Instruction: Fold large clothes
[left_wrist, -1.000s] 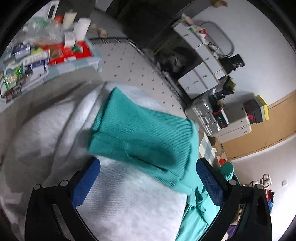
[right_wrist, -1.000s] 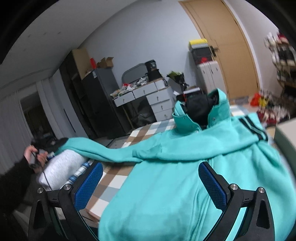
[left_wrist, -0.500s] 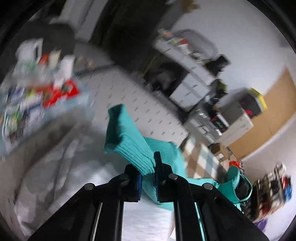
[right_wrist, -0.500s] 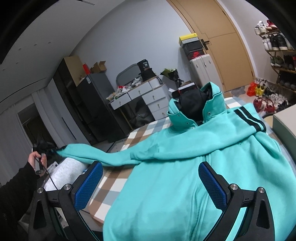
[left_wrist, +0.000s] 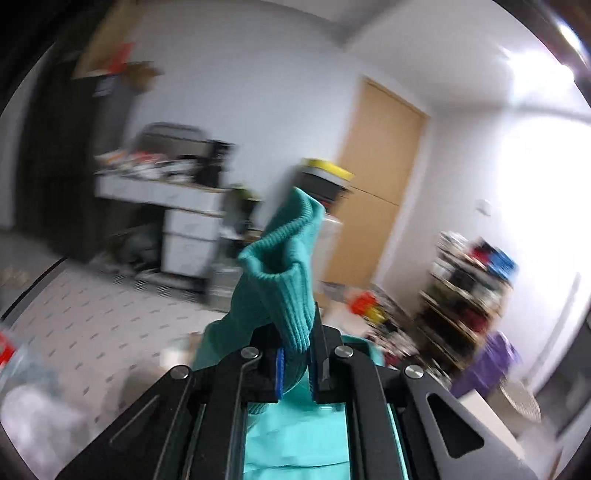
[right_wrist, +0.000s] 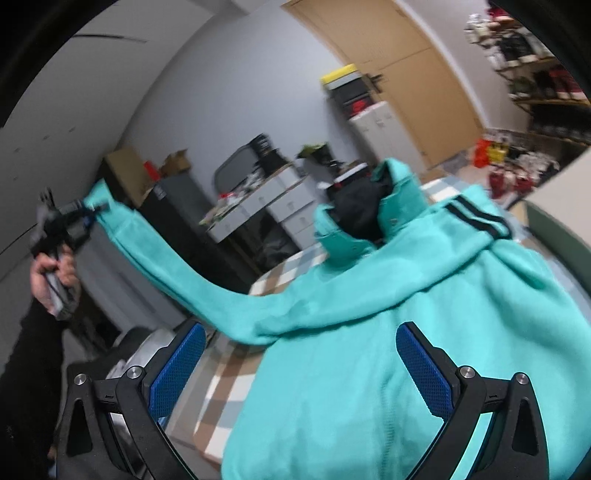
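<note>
Teal jacket (right_wrist: 424, 332) spread over a checked desk (right_wrist: 229, 369), collar (right_wrist: 369, 221) at the far end toward the wooden door (right_wrist: 406, 74), black lining showing inside the collar. Two dark stripes (right_wrist: 476, 218) across the shoulder just right of the collar. One sleeve (right_wrist: 177, 266) pulled out from the jacket body, stretched up and away to the left, off the desk edge.

Left gripper (left_wrist: 295, 354) clenched on the ribbed cuff (left_wrist: 284, 273) of that sleeve; cuff bunched between the blue-padded fingers (left_wrist: 280, 373), its open end sticking up past the fingertips toward the door (left_wrist: 373, 206). More teal fabric hanging below the gripper frame. Left wrist view heavily motion-blurred. Same gripper (right_wrist: 70, 218) seen from the right wrist view far left of the jacket, raised above desk level, held in a hand (right_wrist: 51, 273) with a black sleeve below it.

Right gripper (right_wrist: 295, 373) released, blue fingers (right_wrist: 424, 373) wide apart, nothing between them; hovering at the jacket's near hem end, opposite the collar, no contact with the fabric visible.

Behind the jacket, past the collar: grey drawer unit (right_wrist: 280, 199) with clutter on top, dark cabinet (right_wrist: 184, 206) to its left, white cabinet (right_wrist: 384, 129) with yellow-lidded box (right_wrist: 340, 75) beside the door. Shelves with shoes (right_wrist: 532, 81) right of the door.
</note>
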